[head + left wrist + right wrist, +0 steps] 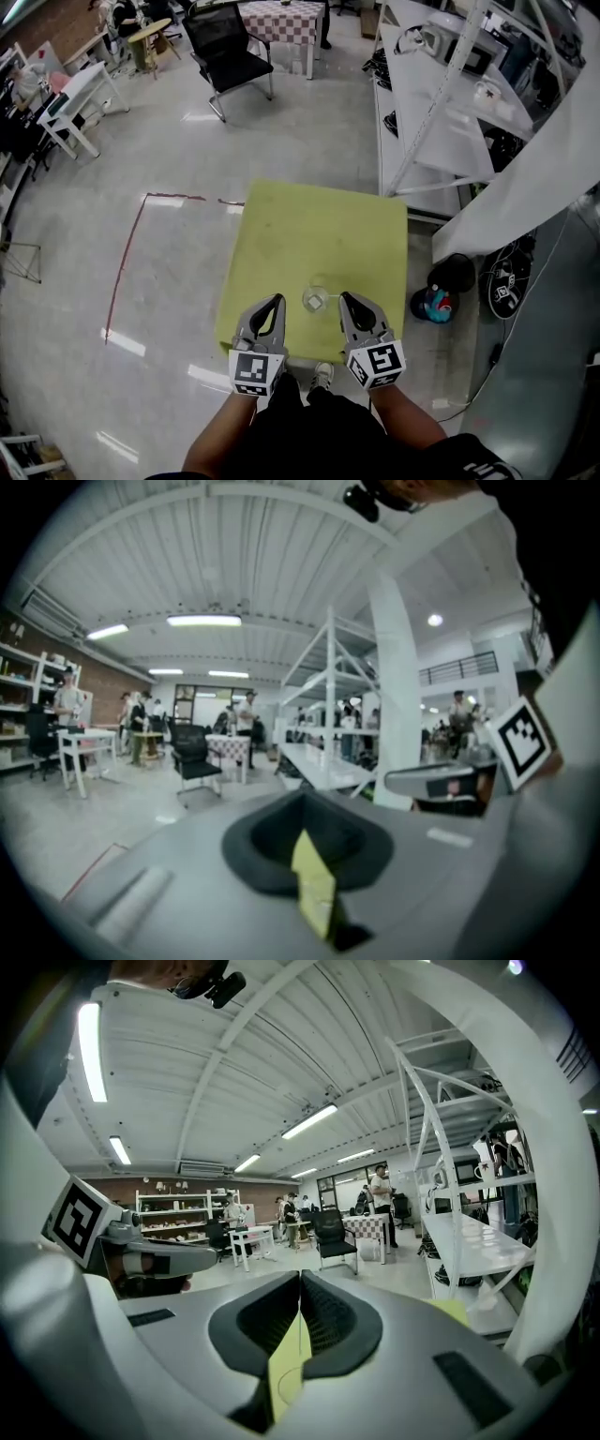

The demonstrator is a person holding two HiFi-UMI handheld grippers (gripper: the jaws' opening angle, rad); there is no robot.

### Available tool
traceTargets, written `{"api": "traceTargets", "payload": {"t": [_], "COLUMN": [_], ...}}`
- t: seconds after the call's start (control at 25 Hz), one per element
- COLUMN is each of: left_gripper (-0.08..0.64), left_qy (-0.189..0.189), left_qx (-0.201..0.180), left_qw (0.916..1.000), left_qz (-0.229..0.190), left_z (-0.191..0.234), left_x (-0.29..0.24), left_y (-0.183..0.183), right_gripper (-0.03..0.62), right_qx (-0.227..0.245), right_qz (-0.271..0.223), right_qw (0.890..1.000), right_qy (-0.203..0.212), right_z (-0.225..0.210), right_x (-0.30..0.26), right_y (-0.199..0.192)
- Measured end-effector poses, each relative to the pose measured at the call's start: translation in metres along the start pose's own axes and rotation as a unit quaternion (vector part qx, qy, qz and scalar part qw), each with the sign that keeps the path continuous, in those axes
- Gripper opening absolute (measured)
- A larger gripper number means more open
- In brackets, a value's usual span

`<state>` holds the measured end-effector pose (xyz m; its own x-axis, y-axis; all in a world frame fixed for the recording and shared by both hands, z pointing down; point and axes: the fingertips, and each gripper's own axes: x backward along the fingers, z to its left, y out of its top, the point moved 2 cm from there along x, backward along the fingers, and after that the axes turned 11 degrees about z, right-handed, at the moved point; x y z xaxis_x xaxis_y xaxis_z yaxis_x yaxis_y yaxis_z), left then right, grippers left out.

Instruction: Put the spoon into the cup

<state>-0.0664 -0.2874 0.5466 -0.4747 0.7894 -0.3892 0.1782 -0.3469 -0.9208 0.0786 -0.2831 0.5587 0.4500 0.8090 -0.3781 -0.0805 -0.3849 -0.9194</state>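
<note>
Holding my left gripper (277, 302) and right gripper (346, 300) beside the cup (316, 299), both pressed together, empty; spoon unseen, so I must locate it next.

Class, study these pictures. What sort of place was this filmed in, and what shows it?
Probably a large lab or workshop hall: white metal shelving holding equipment, a black office chair, white worktables, and red tape lines on the polished floor.

Cup (316, 300) tiny in head view, spoon inside or not unclear; forearms (405, 419) cut off at bottom edge
</note>
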Motion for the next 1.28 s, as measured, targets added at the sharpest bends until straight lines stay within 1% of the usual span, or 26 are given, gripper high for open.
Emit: {"api": "traceTargets", "payload": {"t": [0.2, 0.44, 0.72, 0.84, 0.96, 1.08, 1.12, 1.16, 1.28], "left_gripper": [0.006, 0.006, 0.006, 0.006, 0.006, 0.006, 0.006, 0.006, 0.006], "left_qy": [0.003, -0.003, -0.012, -0.016, -0.026, -0.036, -0.037, -0.037, -0.036], "left_qx": [0.016, 0.032, 0.055, 0.070, 0.066, 0.057, 0.056, 0.056, 0.056], "left_qw": [0.9998, 0.9990, 0.9965, 0.9944, 0.9939, 0.9945, 0.9946, 0.9947, 0.9948], "left_qz": [0.013, 0.031, 0.061, 0.078, 0.084, 0.080, 0.079, 0.078, 0.077], "left_z": [0.013, 0.020, 0.021, 0.016, 0.017, 0.019, 0.019, 0.019, 0.018], "left_x": [-0.004, -0.018, -0.030, -0.030, -0.034, -0.039, -0.040, -0.041, -0.042], "left_y": [-0.015, -0.041, -0.075, -0.088, -0.088, -0.082, -0.081, -0.080, -0.078], "right_gripper": [0.012, 0.012, 0.012, 0.012, 0.012, 0.015, 0.039, 0.109, 0.118], "right_qx": [-0.009, -0.017, -0.025, -0.020, -0.006, -0.006, -0.007, -0.009, -0.010], "right_qz": [0.022, 0.055, 0.107, 0.136, 0.156, 0.162, 0.162, 0.161, 0.152], "right_qw": [1.000, 0.998, 0.994, 0.990, 0.988, 0.987, 0.987, 0.987, 0.988], "right_qy": [-0.008, -0.014, 0.003, 0.005, 0.003, 0.003, 0.001, -0.003, -0.014], "right_z": [-0.003, -0.007, -0.009, -0.007, -0.005, -0.004, -0.004, -0.005, -0.008], "right_x": [-0.014, -0.035, -0.068, -0.076, -0.084, -0.090, -0.091, -0.091, -0.089], "right_y": [-0.016, -0.049, -0.094, -0.111, -0.121, -0.128, -0.128, -0.128, -0.121]}}
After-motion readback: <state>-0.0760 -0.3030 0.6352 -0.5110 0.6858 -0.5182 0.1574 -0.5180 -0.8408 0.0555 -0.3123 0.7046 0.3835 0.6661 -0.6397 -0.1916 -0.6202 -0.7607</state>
